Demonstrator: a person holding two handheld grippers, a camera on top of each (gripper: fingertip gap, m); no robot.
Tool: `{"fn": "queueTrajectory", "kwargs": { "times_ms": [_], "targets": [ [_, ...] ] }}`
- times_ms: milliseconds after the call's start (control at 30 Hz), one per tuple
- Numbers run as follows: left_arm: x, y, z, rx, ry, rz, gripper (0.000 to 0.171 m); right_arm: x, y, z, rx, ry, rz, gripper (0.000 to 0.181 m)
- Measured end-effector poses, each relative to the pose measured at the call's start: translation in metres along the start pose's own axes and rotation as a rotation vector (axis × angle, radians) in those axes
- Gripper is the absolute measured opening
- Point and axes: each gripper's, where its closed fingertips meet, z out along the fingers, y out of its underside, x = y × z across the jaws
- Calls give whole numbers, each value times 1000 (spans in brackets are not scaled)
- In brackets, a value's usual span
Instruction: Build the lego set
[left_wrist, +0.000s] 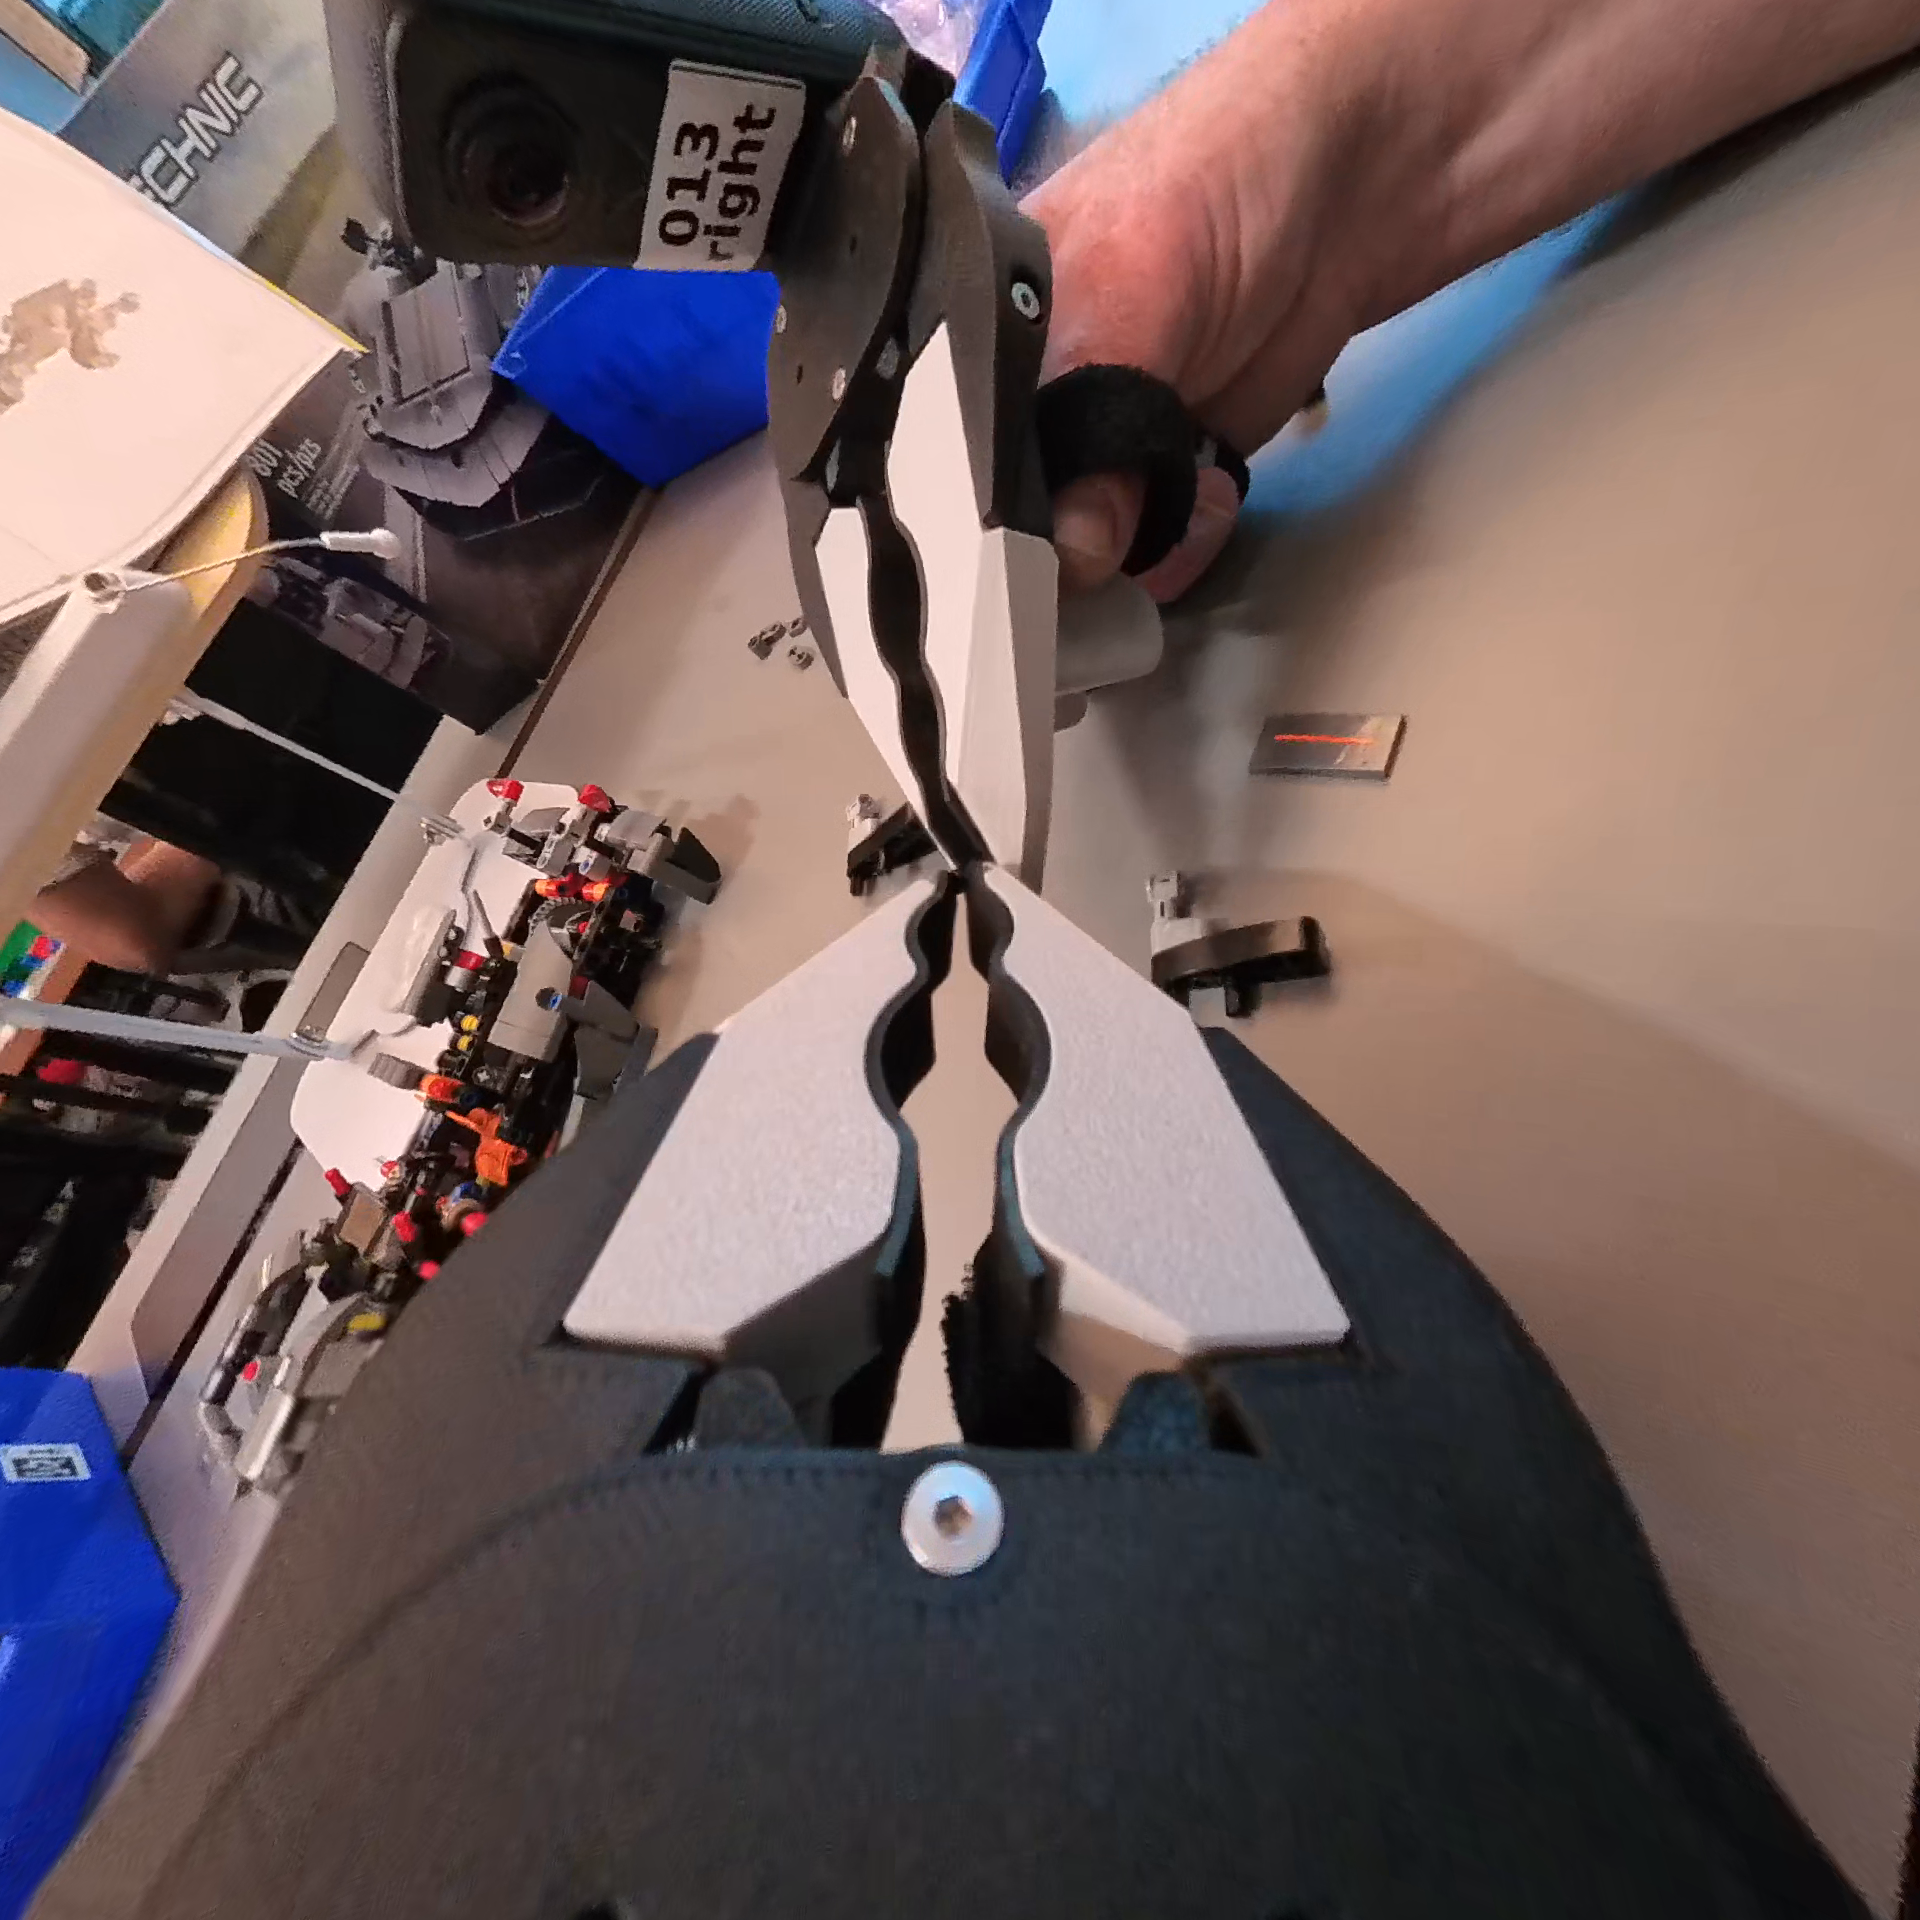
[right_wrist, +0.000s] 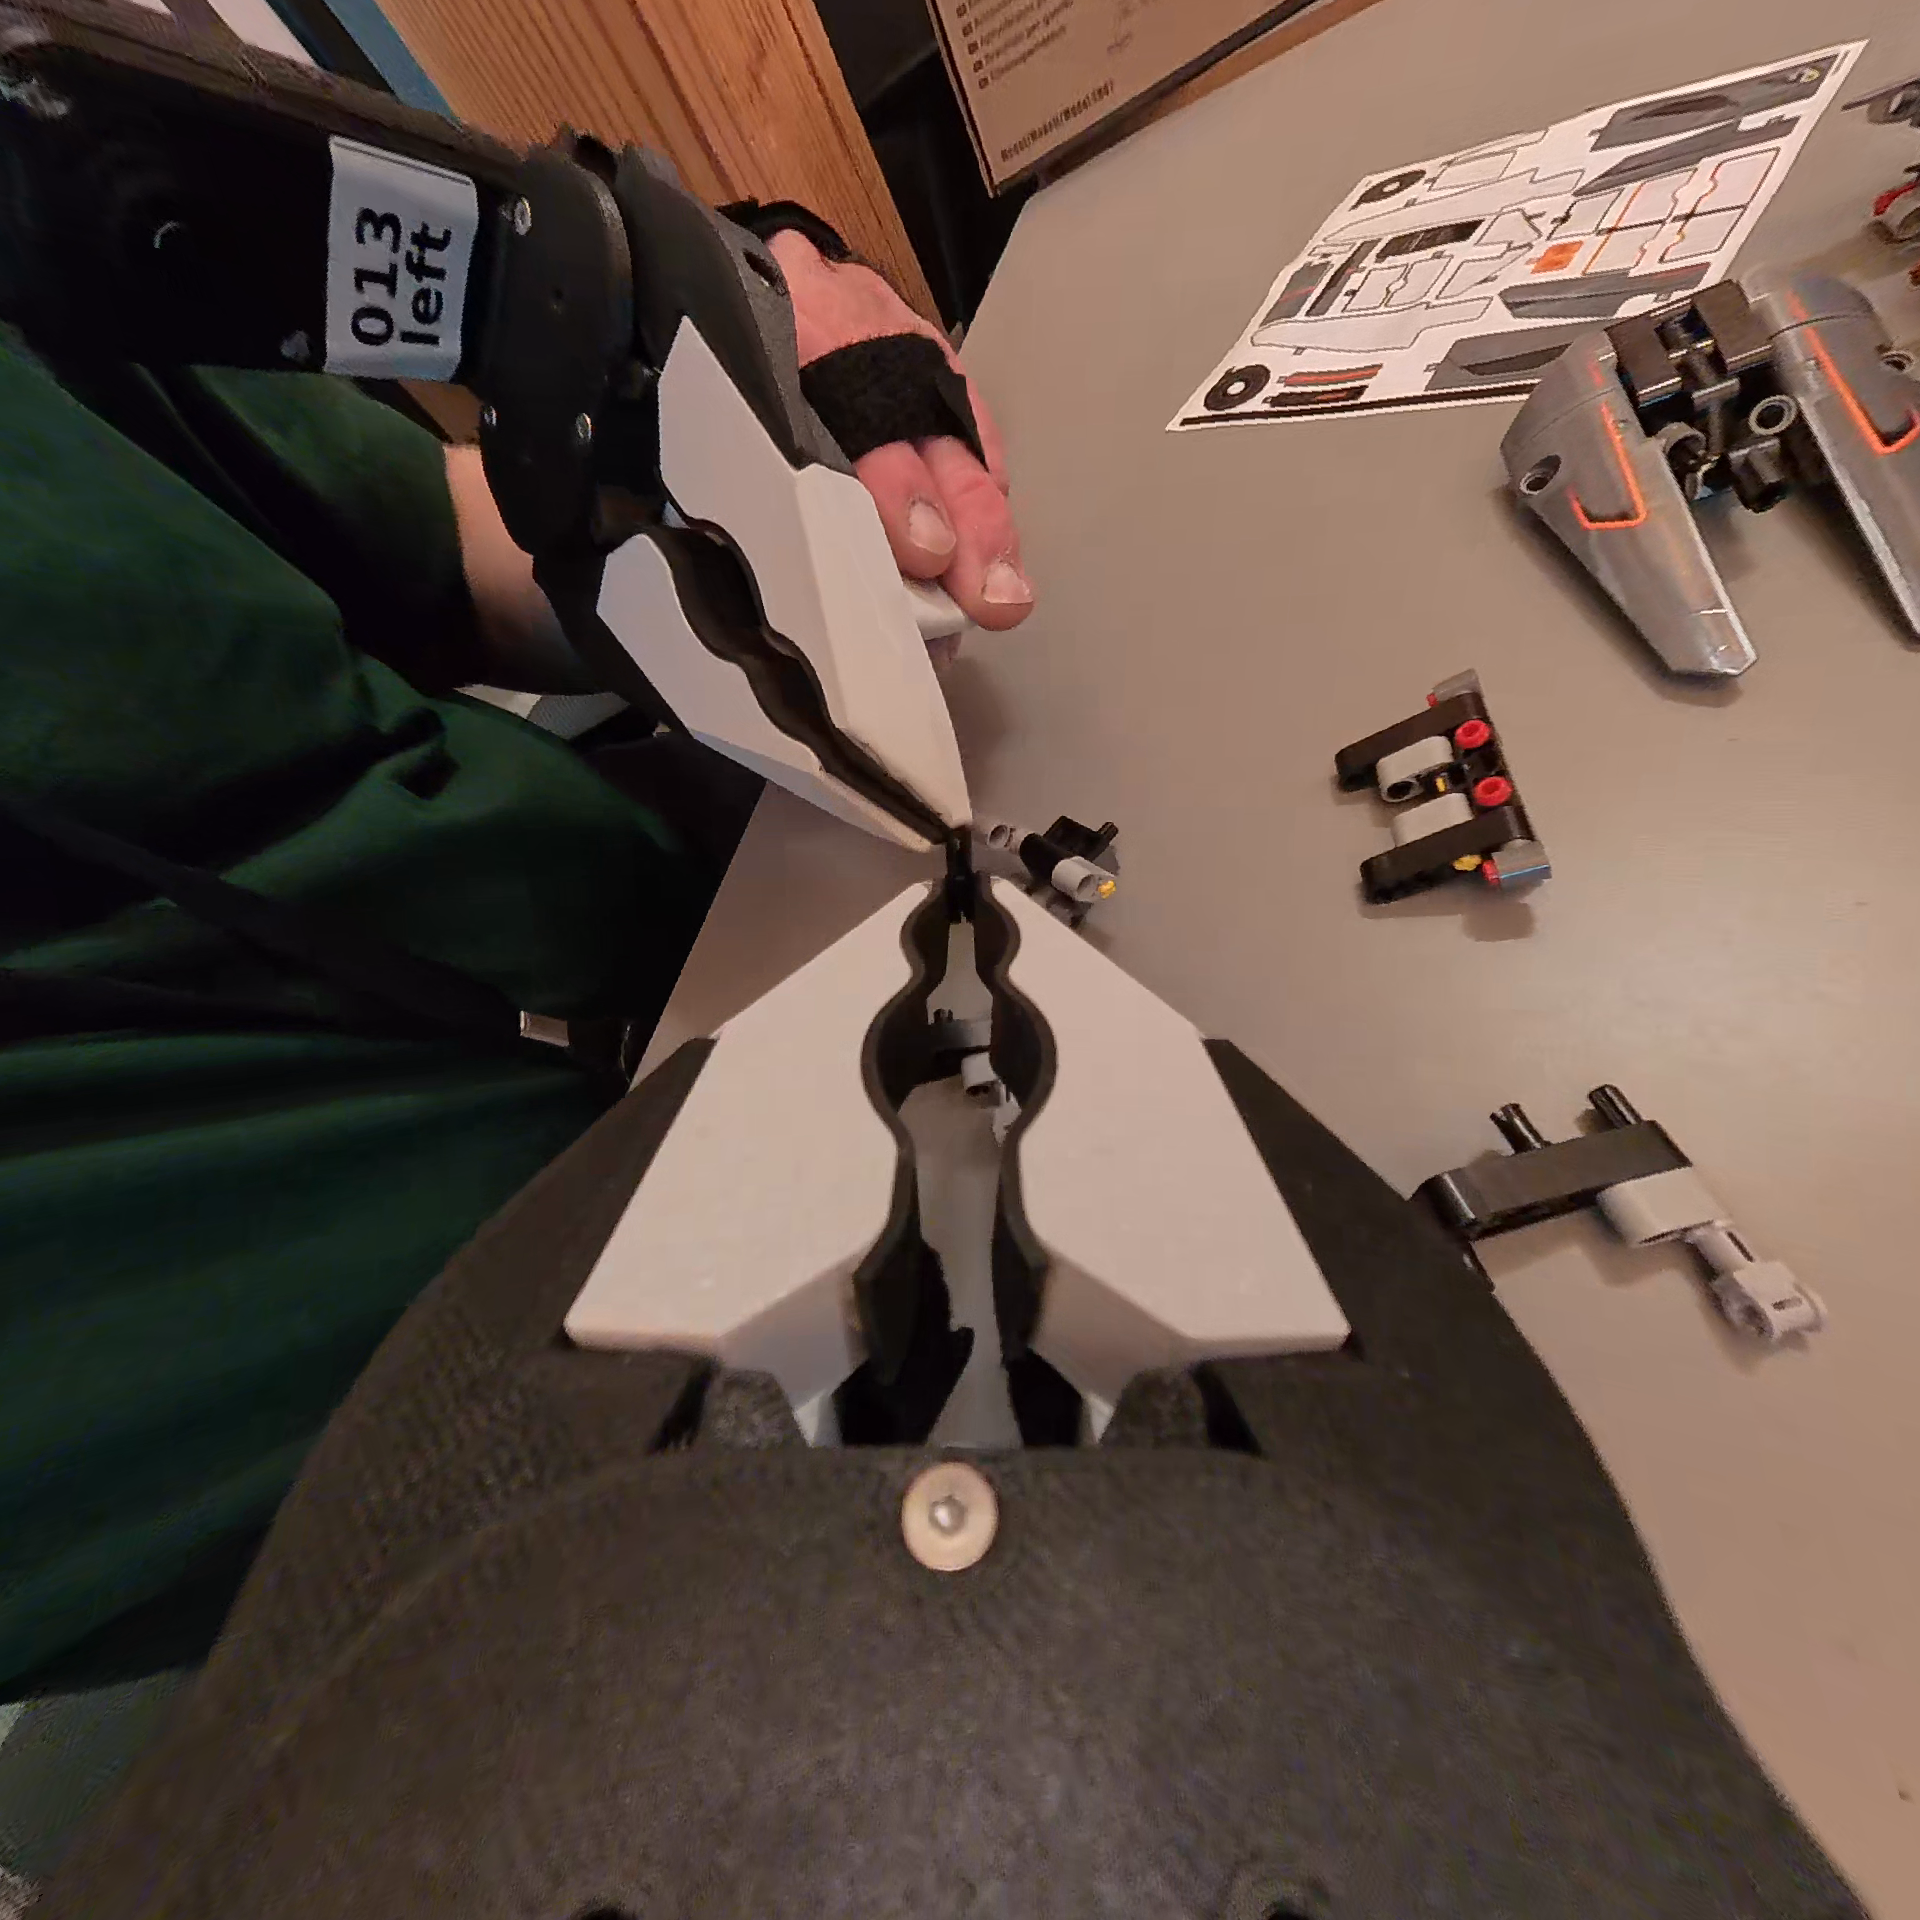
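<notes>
- The left tongs (left_wrist: 961, 883) and the right tongs (right_wrist: 961, 883) meet tip to tip at the centre of both views, above the grey worktop (left_wrist: 1558, 1039).
- In the right wrist view, both pairs are pinched together on one small black piece (right_wrist: 958, 868) held between their tips; the left tongs come in from the upper left of that frame.
- In the left wrist view, the right tongs come down from the top centre, with a hand (left_wrist: 1299, 260) gripping them at upper right.
- A partly built lego model (left_wrist: 499, 1039) with red and orange pins lies on a white sheet at mid left of the left wrist view.
- Blue bins (left_wrist: 644, 364) stand at the upper left of that frame.
- In the right wrist view, a sticker sheet (right_wrist: 1538, 239) lies at upper right, with a grey wedge-shaped assembly (right_wrist: 1631, 520) just below it.
- A black-and-grey sub-assembly with red pins (right_wrist: 1444, 800) sits at mid right.
- A black beam with a grey axle (right_wrist: 1600, 1205) lies lower right, near the right tongs' body.
- A small grey-and-black cluster (right_wrist: 1070, 862) rests just beyond the joined tips.
</notes>
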Motion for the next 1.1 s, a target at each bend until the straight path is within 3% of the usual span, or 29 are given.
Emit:
{"fn": "queueTrajectory", "kwargs": {
  "times_ms": [100,233,400,733,1100],
  "targets": [
    [5,5,-2,-16,26,-15,0,-2,-7,-4,45,-27,27,1],
    [2,-3,-5,15,-7,-1,0,0,3,1,-21,6,1,1],
    [7,-3,-3,-12,44,142,13,-5,5,3,-42,-21,-6,1],
    [18,-2,0,-44,139,226,4,-13,9,2,-54,-89,22,1],
    [-21,-19,-8,92,-208,-94,2,-8,-34,-18,253,-141,130,2]
  ]
}}
